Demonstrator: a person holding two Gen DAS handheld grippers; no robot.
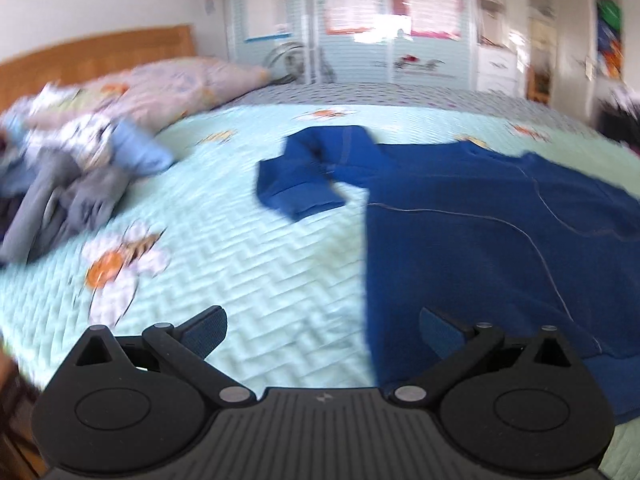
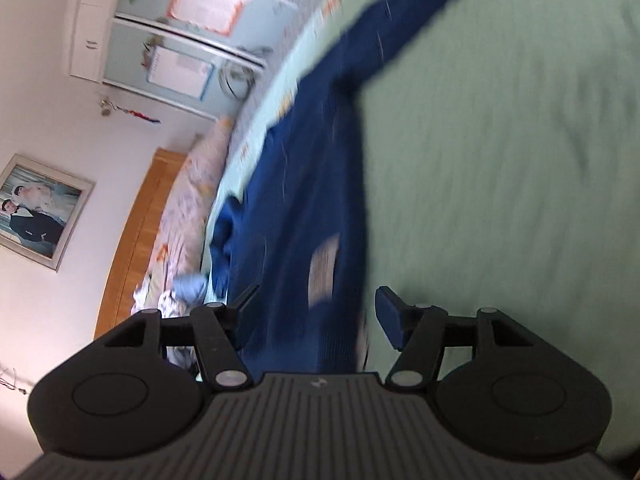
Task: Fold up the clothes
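We judge the folding barely begun: the blue sweater lies spread on the bed at about two o'clock from our left gripper, one sleeve crumpled. An unsorted clothes pile waits at ten o'clock. Both the left and right gripper jaws stand open, gripping nothing.

Both tools point downward with jaws parted and empty: left tool, right tool.
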